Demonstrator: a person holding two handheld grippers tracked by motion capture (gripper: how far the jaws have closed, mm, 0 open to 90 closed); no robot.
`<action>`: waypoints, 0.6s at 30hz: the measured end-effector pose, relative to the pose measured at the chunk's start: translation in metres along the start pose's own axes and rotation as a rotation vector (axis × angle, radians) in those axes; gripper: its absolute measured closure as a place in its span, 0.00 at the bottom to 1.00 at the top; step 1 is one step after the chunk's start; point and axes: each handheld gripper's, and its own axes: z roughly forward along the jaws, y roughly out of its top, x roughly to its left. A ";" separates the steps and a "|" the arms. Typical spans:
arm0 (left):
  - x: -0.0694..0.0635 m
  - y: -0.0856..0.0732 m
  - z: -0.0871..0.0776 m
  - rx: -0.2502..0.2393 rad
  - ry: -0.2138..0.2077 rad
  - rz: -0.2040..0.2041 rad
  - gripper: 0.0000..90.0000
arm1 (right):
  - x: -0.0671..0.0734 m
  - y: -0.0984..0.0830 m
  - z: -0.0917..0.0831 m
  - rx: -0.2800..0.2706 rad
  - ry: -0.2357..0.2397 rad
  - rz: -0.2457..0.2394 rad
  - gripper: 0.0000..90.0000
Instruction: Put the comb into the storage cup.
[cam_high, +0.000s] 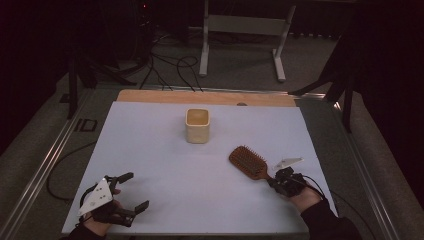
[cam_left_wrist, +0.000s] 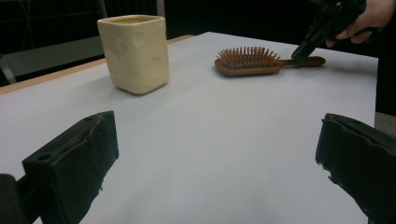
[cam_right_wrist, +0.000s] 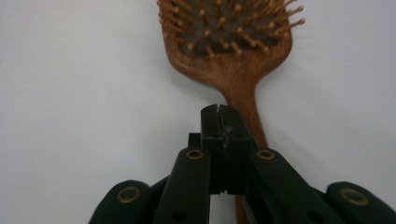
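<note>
A wooden hairbrush (cam_high: 247, 161) (cam_left_wrist: 247, 60) (cam_right_wrist: 224, 42) lies bristles up on the white sheet, right of centre, its handle pointing toward the person. My right gripper (cam_high: 273, 181) (cam_right_wrist: 218, 112) (cam_left_wrist: 301, 52) is shut, jaws pressed together, tips right over the handle near the brush head; nothing shows between them. A cream square cup (cam_high: 197, 126) (cam_left_wrist: 135, 51) stands upright toward the far middle. My left gripper (cam_high: 135, 190) (cam_left_wrist: 215, 158) rests at the near left corner with its jaws wide open and empty, aimed across the sheet toward cup and brush.
The white sheet (cam_high: 150, 150) covers a wooden table whose bare far edge (cam_high: 165, 96) shows behind the cup. Metal rails run along both sides. Beyond the table stand a white frame (cam_high: 205, 50) and loose cables on the floor.
</note>
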 end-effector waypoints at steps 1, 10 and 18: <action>0.000 0.000 0.000 0.000 -0.001 0.001 0.00 | 0.000 0.001 -0.002 -0.005 -0.001 -0.002 1.00; 0.000 0.000 0.000 0.001 -0.001 0.003 0.00 | -0.007 0.009 -0.017 -0.005 -0.015 -0.060 1.00; 0.000 0.000 0.000 0.000 -0.001 0.004 0.00 | -0.011 0.018 -0.025 0.033 0.004 -0.141 1.00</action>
